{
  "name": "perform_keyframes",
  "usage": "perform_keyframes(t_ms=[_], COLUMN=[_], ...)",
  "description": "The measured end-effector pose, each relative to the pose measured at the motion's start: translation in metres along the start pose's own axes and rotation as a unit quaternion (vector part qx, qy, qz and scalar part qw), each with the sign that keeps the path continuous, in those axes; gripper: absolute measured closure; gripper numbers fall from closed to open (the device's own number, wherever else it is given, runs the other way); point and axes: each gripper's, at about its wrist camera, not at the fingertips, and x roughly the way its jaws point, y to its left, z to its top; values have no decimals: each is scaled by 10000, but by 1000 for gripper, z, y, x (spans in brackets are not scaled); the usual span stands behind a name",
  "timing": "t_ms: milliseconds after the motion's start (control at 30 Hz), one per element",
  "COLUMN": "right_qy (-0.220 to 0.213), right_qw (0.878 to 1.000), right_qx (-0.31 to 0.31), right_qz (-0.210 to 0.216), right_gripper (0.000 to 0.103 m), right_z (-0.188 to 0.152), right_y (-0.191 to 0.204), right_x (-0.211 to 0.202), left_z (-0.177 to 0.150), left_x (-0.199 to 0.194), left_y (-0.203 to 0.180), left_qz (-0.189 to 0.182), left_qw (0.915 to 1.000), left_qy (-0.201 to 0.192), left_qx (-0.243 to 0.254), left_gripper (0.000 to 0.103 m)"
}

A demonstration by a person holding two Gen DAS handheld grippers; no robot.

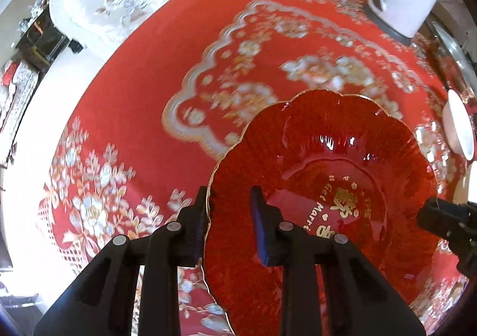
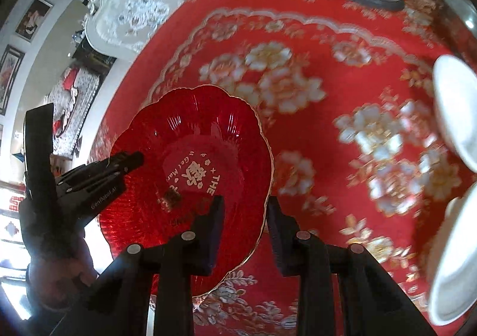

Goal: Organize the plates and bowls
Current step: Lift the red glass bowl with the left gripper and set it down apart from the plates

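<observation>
Left tool (image 1: 229,225) straddling red plate (image 1: 328,187) rim, tablecloth (image 1: 134,97) blurred

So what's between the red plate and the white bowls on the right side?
In the right wrist view, only bare red floral tablecloth lies between the red plate and the white bowls. Nothing else sits on that stretch.

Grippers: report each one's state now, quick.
Left gripper: jaws straddle the red plate's rim; contact cannot be told.
Right gripper: jaws straddle the opposite rim; contact cannot be told.
</observation>
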Motion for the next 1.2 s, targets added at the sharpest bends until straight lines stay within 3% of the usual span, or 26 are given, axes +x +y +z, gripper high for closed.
perform_keyframes(t_ms=[267, 467, 600, 767, 967, 1133, 1200], right_qy=[50, 113, -84, -251, -399, -474, -548], right_qw=[9995, 9999, 9999, 9996, 9991, 9987, 9983], right_qx=[-183, -37, 4, 24, 76, 100, 126], right_qz=[-242, -11, -138, -127, -133, -140, -159], right_gripper=[74, 72, 67, 59, 53, 52, 47], right_z=[-28, -36, -39, -45, -50, -60, -64], right_y=[16, 14, 7, -3, -12, -23, -28], right_x=[16, 25, 16, 2, -12, -29, -36], left_z=[-24, -39, -43, -45, -41, -38, -36], left_x=[3, 8, 4, -21, -48, -64, -70], left_y=[18, 20, 23, 31, 15, -11, -26], left_qz=[-152, -129, 23, 116, 118, -73, -109], left_qw=[9993, 9984, 9981, 9953, 9938, 9930, 9923], left_qy=[-209, -449, -503, -817, -1052, -1156, -1228], left_qx=[-258, -320, -356, -504, -326, -215, -92], left_gripper=[76, 71, 50, 48, 42, 42, 41])
